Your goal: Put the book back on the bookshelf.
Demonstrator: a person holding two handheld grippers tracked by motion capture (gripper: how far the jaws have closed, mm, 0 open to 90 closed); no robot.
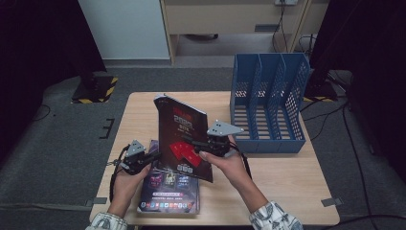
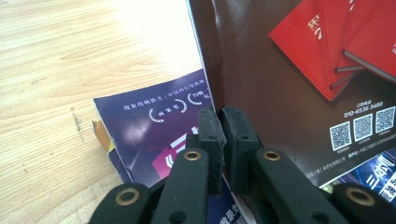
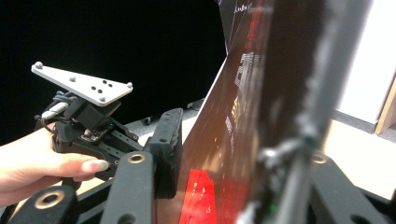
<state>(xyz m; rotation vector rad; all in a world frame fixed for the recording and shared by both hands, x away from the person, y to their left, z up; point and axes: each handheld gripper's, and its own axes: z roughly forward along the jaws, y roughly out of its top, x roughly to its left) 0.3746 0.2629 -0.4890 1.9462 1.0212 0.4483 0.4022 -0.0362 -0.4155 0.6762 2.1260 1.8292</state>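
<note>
A dark brown magazine [image 1: 182, 136] printed with red books stands tilted above the table, held between both grippers. My left gripper [image 1: 152, 157] is shut on its lower left edge; in the left gripper view the jaws [image 2: 223, 125] meet on that edge and the cover [image 2: 299, 79] spreads to the right. My right gripper [image 1: 197, 142] is shut on the magazine's right side. In the right gripper view the magazine [image 3: 233, 121] runs edge-on between the pads [image 3: 168, 144], with the left gripper [image 3: 88, 119] and a hand beyond it.
A second magazine [image 1: 168, 190] with a purple cover [image 2: 149, 121] lies flat on the wooden table [image 1: 282, 167] under the raised one, near the front edge. A blue three-slot file rack [image 1: 268, 103] stands at the table's right rear.
</note>
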